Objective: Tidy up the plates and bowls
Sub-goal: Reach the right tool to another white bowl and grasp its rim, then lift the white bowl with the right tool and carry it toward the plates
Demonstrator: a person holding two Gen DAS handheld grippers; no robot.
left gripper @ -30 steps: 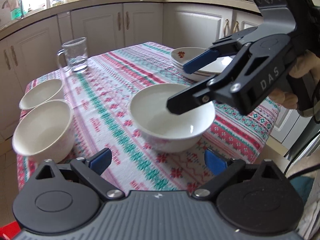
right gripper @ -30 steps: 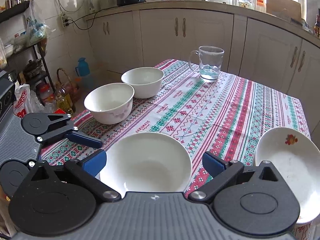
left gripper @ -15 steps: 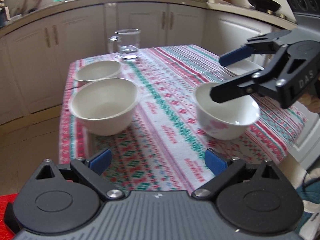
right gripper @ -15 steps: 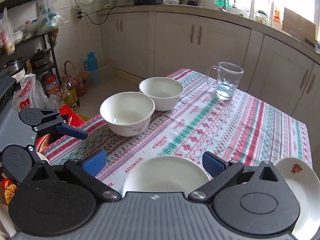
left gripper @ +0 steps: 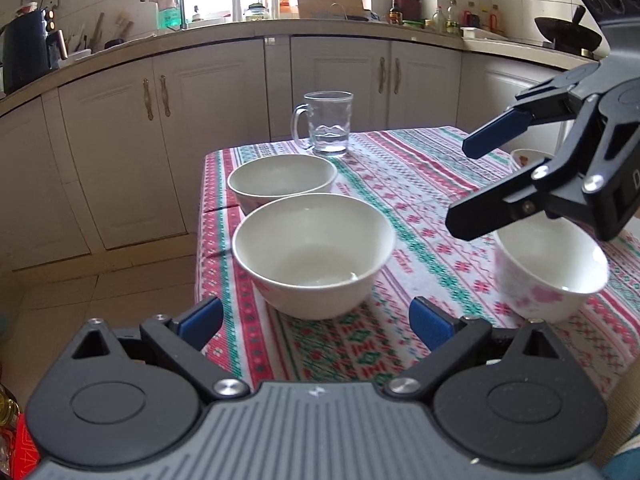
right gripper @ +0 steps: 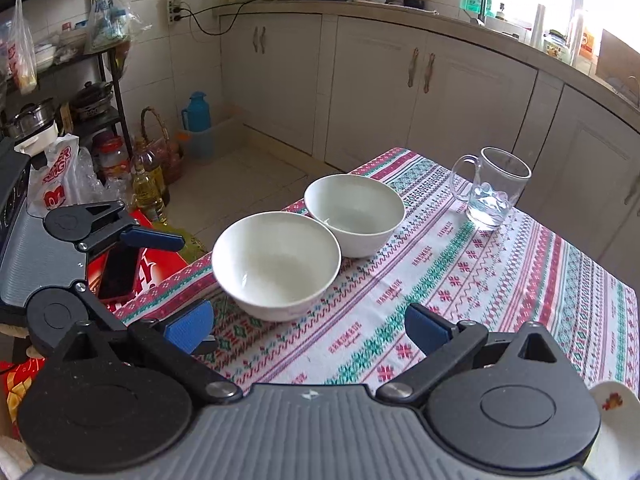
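Three white bowls stand on the patterned tablecloth (left gripper: 416, 200). The near bowl (left gripper: 314, 254) sits just ahead of my open, empty left gripper (left gripper: 316, 322). A second bowl (left gripper: 282, 178) stands behind it. A flower-print bowl (left gripper: 550, 272) sits at the right, under my open right gripper (left gripper: 466, 188), which hovers above its rim. In the right wrist view the two plain bowls (right gripper: 276, 264) (right gripper: 354, 212) lie ahead of the right gripper (right gripper: 308, 328); the flower-print bowl is hidden. A flowered plate (right gripper: 612, 424) shows at the lower right.
A glass mug (left gripper: 326, 124) with some water stands at the table's far edge. The table's left edge drops to the tiled floor (left gripper: 104, 280). White cabinets (left gripper: 336, 80) ring the room. Bottles and a shelf (right gripper: 100, 120) stand beside the table.
Both grippers pulled back and swung left. The two plain bowls moved to the centre of each view. The right gripper rose off the flower-print bowl, which left the right wrist view.
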